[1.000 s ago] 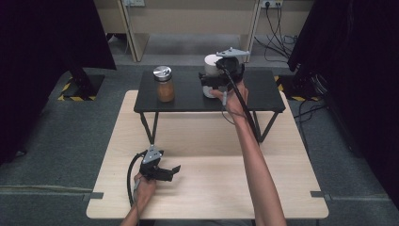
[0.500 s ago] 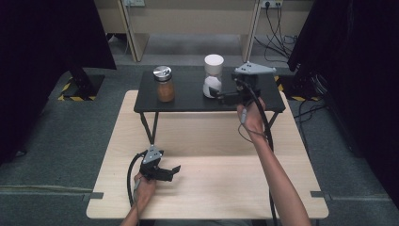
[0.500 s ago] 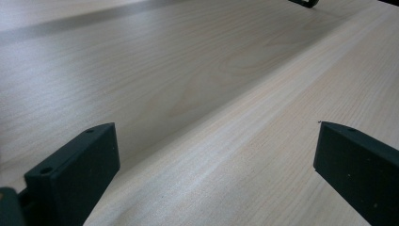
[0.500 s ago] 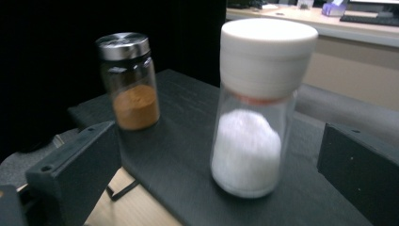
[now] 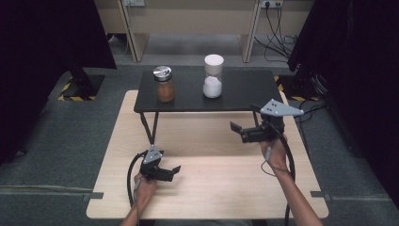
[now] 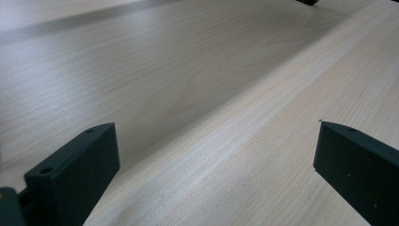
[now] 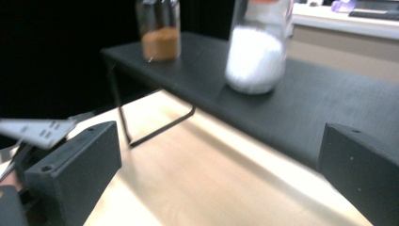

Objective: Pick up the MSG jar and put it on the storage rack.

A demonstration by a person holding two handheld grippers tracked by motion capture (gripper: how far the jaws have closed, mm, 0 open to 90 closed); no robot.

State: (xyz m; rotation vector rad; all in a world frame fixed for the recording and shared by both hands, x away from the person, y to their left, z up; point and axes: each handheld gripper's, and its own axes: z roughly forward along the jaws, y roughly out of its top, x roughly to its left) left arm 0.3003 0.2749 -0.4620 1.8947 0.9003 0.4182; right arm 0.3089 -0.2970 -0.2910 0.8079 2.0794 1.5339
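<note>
Two jars stand on a black shelf (image 5: 244, 92) at the back of the wooden table (image 5: 226, 188). One holds brown powder under a silver lid (image 5: 164, 84); the other holds white powder under a white lid (image 5: 213, 77). My right gripper (image 5: 243, 118) hangs open in front of the shelf's right part, apart from both jars. Its own view shows the white jar (image 7: 256, 52) and the brown jar (image 7: 160, 33) ahead, with nothing between the jaws (image 7: 216, 134). My left gripper (image 5: 175, 172) rests low on the table, open over bare wood (image 6: 215, 132).
The shelf stands on thin black wire legs (image 5: 151, 127) over the table's far half. The left gripper's grey plate (image 7: 37, 132) shows at the left of the right gripper view. Cables (image 5: 277, 28) and dark curtains surround the table.
My right gripper has left the white jar standing on the shelf and drawn back toward the person, down in front of the shelf. The left gripper has stayed put.
</note>
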